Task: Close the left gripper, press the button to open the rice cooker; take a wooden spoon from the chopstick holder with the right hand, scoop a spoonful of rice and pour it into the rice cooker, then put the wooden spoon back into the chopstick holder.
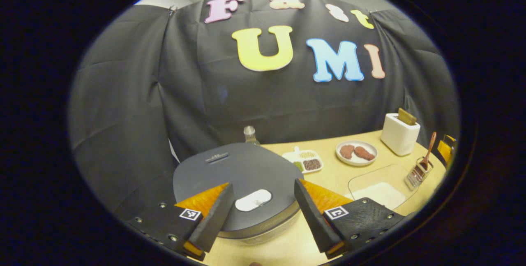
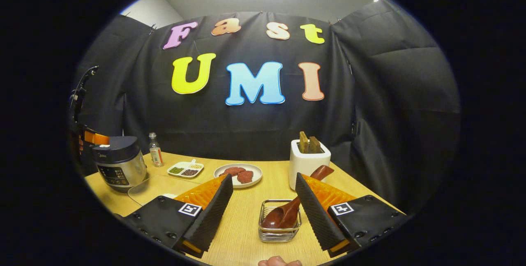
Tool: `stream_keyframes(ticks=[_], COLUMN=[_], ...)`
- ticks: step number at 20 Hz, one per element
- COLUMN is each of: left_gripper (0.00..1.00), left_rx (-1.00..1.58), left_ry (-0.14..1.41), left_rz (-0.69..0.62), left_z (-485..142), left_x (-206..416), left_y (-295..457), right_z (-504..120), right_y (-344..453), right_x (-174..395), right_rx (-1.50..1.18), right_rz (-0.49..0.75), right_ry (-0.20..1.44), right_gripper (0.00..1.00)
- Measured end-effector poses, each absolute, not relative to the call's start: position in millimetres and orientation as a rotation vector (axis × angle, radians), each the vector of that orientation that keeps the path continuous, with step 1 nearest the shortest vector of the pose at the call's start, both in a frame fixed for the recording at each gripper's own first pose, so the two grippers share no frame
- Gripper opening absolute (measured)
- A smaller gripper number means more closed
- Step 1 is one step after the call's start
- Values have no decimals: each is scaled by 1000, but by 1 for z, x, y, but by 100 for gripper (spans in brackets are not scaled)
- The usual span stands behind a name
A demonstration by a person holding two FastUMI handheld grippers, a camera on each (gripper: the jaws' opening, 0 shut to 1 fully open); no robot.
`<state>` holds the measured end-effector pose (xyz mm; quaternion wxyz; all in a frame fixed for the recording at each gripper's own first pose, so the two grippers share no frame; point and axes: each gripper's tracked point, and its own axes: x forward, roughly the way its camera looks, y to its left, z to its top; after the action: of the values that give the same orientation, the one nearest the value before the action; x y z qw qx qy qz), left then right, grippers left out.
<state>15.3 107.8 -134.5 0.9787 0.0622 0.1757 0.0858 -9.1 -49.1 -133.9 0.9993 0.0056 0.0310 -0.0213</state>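
No legible text on any object.

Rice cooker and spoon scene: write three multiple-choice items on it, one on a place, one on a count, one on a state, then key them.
1. Where does the wooden spoon lie?
A. In the wire chopstick holder
B. On the white plate
C. Inside the rice cooker

2. How many dark slices stand up out of the white toaster?
A. None
B. Two
C. Four

3. What state is the rice cooker in?
A. Lid raised
B. Lid shut
C. Tipped on its side

Key:
1 A: in the right gripper view the spoon's bowl rests in the holder, between the open fingers of the right claw.
2 B: two slices show above the toaster's top.
3 B: in the left gripper view the lid lies flat, its pale button unpressed between the open fingers of the left claw.
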Motion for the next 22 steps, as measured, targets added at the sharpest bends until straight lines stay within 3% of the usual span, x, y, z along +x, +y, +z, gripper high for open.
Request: stream_keyframes(ticks=[2,4,9,14,15,16,17,18,22], left_gripper=[92,92,92,93,92,92,92,92,94], left_rx=[116,128,168,107,109,119,136,160,251], left_ry=[253,176,38,6,3,6,14,24,55], left_rz=[161,165,153,114,121,132,141,152,258], left_z=[-103,-81,-41,-41,-41,-40,-43,-45,-51], left_x=[5,-5,-22,-26,-27,-28,-31,-35,-53], left_y=[94,87,60,24,27,30,32,36,62], right_z=[-116,-92,-40,-21,-25,-30,-35,-41,-74], right_y=[-45,-50,-47,-49,-49,-50,-51,-53,-62], right_x=[-5,-2,5,7,8,11,14,19,32], right_rx=[40,54,-6,-59,-46,-27,0,32,109], right_rz=[-11,-20,-40,-54,-58,-63,-67,-71,-84], right_ry=[45,12,-61,-60,-52,-44,-46,-41,41], right_gripper=[93,98,98,98,94,99,95,99,98])
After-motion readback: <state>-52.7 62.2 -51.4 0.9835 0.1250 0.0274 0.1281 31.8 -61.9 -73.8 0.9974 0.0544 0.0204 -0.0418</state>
